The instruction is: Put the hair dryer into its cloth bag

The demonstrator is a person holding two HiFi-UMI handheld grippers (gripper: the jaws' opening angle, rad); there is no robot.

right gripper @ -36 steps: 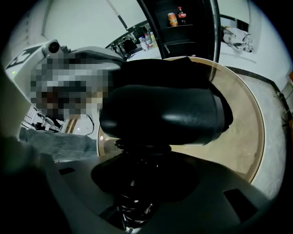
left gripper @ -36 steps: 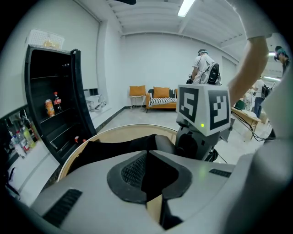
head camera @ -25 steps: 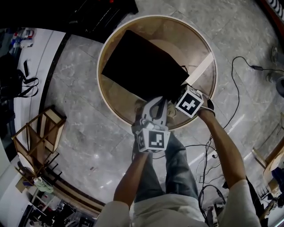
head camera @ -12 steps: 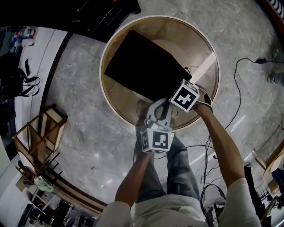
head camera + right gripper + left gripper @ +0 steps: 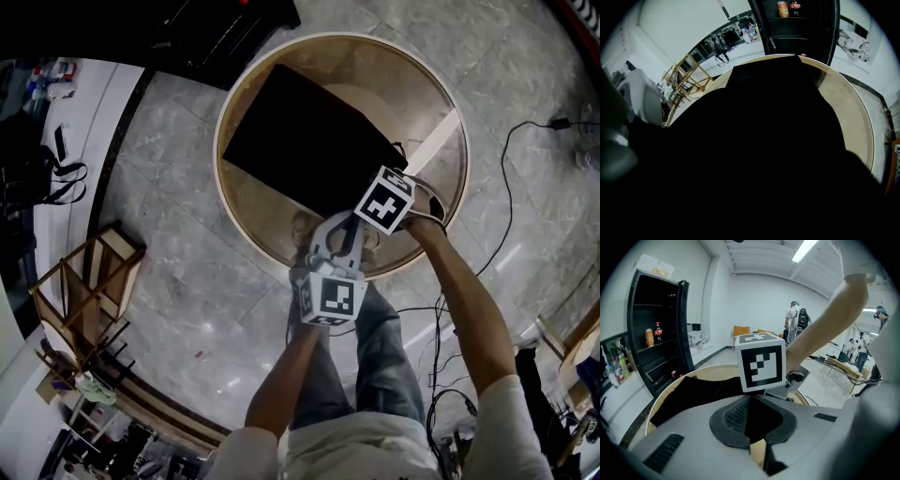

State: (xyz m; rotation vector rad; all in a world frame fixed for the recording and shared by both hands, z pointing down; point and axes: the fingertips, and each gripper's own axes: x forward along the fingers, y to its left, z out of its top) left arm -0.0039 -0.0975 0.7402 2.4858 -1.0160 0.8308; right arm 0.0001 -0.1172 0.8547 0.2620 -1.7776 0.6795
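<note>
Pinches bag (image 5: pixel 300 136) edge at 5 o'clock on table (image 5: pixel 441 103), left gripper (image 5: pixel 342 219) fingers pressed together. Cannot tell right gripper (image 5: pixel 384 201) fingers: all black. No hair dryer seen; likely half done.

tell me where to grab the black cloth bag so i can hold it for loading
Take the black cloth bag by its near corner edge, coming in from the person's side of the round table. It lies flat, so probably only the thin edge fits between jaws, and the rest stretches away. The left gripper is shut on fabric there.
</note>
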